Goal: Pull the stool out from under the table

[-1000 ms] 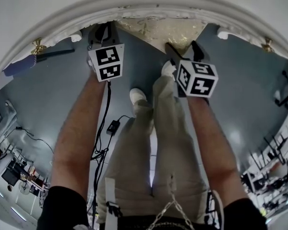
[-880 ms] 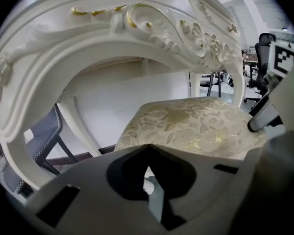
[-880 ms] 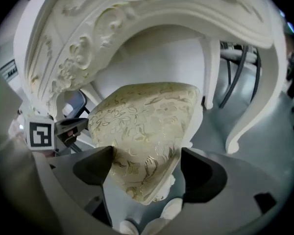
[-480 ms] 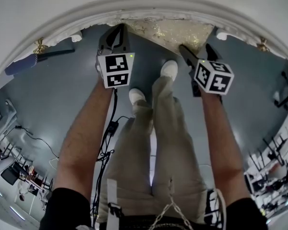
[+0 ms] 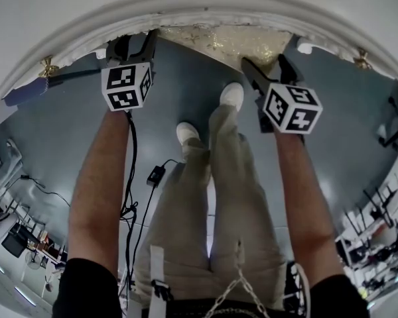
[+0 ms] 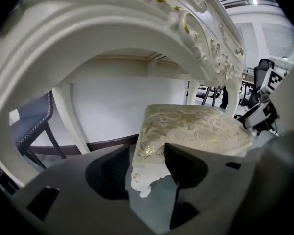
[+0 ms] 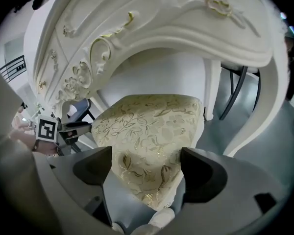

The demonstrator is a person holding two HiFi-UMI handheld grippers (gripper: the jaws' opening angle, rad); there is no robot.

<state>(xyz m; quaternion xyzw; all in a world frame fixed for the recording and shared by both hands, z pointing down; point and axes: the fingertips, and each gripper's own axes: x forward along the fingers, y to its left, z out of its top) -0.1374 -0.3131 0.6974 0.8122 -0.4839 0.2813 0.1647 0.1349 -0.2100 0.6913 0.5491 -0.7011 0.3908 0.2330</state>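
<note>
The stool [image 5: 225,40], with a cream and gold floral seat and a white carved frame, stands under the white ornate table [image 5: 205,8]. My left gripper [image 5: 131,44] is at the stool's left front corner. In the left gripper view that corner [image 6: 147,146] lies between the jaws of the left gripper [image 6: 147,152], which have just been opening and do not press on it. My right gripper [image 5: 265,66] is at the stool's right side. The right gripper [image 7: 146,155] stands open with the seat's near corner [image 7: 152,126] between its jaws, untouched.
The person's legs and white shoes [image 5: 232,95] stand on the grey floor between the grippers. A black cable with an adapter [image 5: 156,174] trails on the floor at left. A dark blue chair [image 6: 32,124] stands left of the table; a white table leg [image 7: 213,87] rises right of the stool.
The left gripper has swung left and forward to the table's edge, and its jaws have gone from shut to open. The right gripper has shifted a little to the right.
</note>
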